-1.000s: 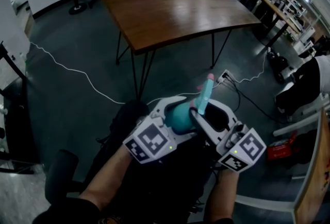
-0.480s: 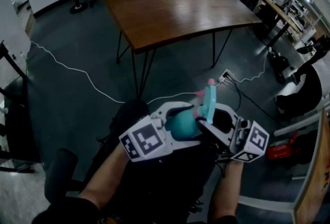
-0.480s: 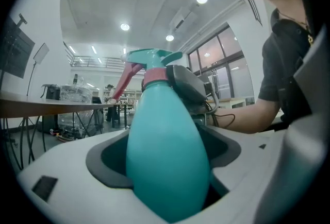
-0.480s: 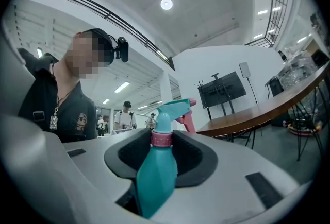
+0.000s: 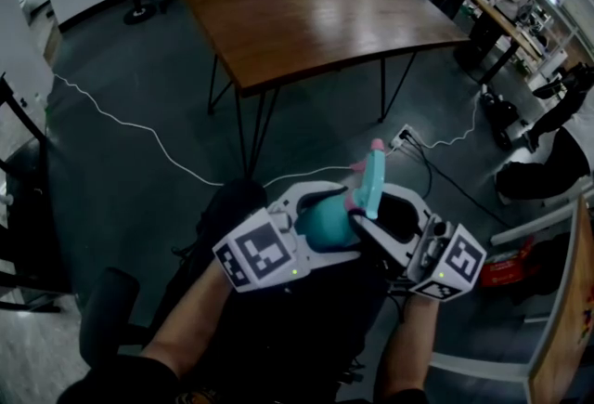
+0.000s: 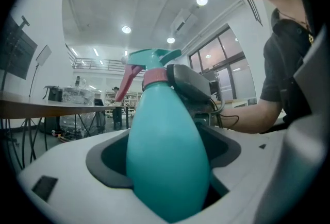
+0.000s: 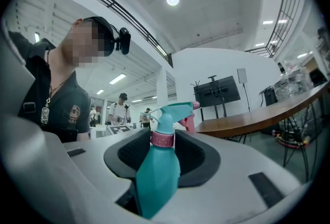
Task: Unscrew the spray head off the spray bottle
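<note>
A teal spray bottle with a teal spray head and pink trigger is held over the person's lap. My left gripper is shut on the bottle's body, which fills the space between its jaws. My right gripper comes in from the right. Its dark pads sit on both sides of the pink collar under the spray head. The right jaws are opening slightly with the collar still between them. The bottle's base is hidden inside the left jaws.
A wooden table on thin black legs stands ahead. White cables and a power strip lie on the dark floor. A chair is at lower left, a red item at right. People sit at desks far right.
The right gripper's marker cube has swung a little to the right and the left one a little left. The bottle stays in the left jaws, its spray head still up.
</note>
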Demonstrator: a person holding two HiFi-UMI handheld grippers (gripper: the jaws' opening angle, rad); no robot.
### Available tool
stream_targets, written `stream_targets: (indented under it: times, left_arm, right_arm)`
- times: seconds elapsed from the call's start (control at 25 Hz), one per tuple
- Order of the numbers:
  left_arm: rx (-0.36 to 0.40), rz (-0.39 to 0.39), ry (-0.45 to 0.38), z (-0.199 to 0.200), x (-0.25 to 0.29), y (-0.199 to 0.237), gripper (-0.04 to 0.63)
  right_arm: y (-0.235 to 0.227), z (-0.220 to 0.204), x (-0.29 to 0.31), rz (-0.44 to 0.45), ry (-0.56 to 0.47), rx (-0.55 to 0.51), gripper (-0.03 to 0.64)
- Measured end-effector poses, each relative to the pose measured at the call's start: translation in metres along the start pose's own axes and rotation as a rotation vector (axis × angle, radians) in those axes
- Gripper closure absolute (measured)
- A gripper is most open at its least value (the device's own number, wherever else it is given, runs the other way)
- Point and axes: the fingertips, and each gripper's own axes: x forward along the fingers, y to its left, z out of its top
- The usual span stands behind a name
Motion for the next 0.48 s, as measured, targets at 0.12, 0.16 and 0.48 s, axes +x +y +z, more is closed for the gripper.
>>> stream_targets:
  times: [0.12, 0.16, 0.48]
  left_arm:
    - [-0.008, 0.039, -0.014, 0.001, -0.001, 0.007, 0.183]
    - [-0.008, 0.057, -0.018, 0.002, -0.002, 0.011, 0.183]
    - [-0.028, 0.246, -0.003, -0.005, -0.009, 0.043, 0.183]
  right_arm:
    - [-0.001, 0.0, 0.002, -0.06, 0.021, -0.028, 0.462]
    - [-0.003, 0.0, 0.002, -0.085, 0.023, -0.033, 0.462]
    - [-0.015, 0.013, 0.002, -0.36, -0.088, 0.071, 0.462]
